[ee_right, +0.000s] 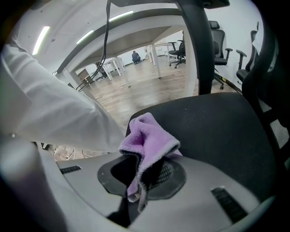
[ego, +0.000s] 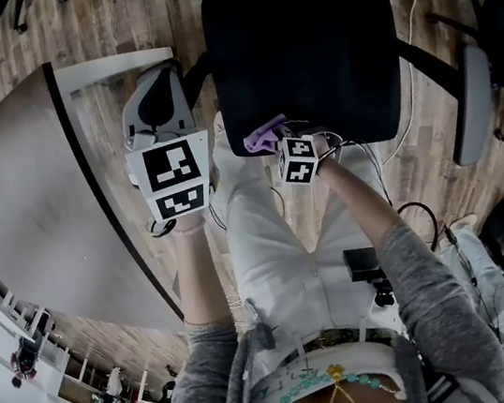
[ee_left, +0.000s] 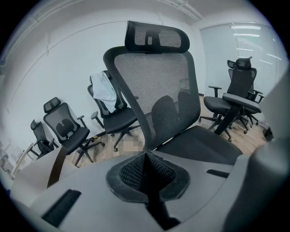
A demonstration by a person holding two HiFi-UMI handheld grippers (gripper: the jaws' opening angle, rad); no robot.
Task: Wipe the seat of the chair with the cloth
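While the right gripper (ee_right: 140,174) sits at the near edge of the chair seat (ee_right: 217,127), its jaws are clamped on a lilac cloth (ee_right: 147,138). The cloth bunches up in a folded peak above the pads, and a short tail hangs down between them. From the head view, the right gripper (ego: 283,143) holds the cloth (ego: 263,134) at the front edge of the black seat (ego: 305,55), left of its middle. Cannot tell whether the fabric presses on the seat or is just above it. The person's leg in white trousers (ego: 276,230) is just beside the seat front. The left gripper (ego: 156,102) is off the seat to its left, between the seat and the curved pale table (ego: 17,214). In its own view the left gripper (ee_left: 147,170) has both pads pressed together with nothing between them. It faces the chair's mesh backrest (ee_left: 156,86) and headrest (ee_left: 156,38). A grey armrest (ego: 469,104) stands out on the seat's far right. More office chairs (ee_left: 65,129) stand behind, and one has a white garment (ee_left: 103,90) draped over its back.
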